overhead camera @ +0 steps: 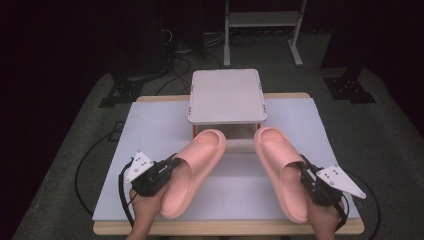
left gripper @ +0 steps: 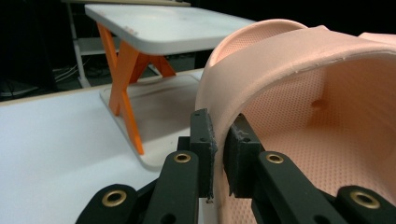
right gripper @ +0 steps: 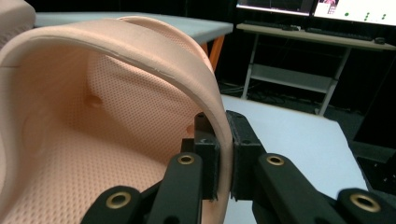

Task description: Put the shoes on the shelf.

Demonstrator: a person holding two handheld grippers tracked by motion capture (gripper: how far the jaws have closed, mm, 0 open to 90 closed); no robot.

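your left gripper (overhead camera: 170, 162) is clamped on the left slipper (overhead camera: 192, 170) strap at 7 o'clock; your right gripper (overhead camera: 302, 167) pinches the right slipper (overhead camera: 280, 170) strap at 5. grasp looks done; next, likely lift both toward the small stand (overhead camera: 227, 95) at 12.

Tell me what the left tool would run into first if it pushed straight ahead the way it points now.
The left tool already grips the left slipper's strap; beyond it, probably the orange-legged stand, though depth is unclear.

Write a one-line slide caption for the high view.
Left gripper and right gripper each clamp a pink slipper's strap before a small white stand.
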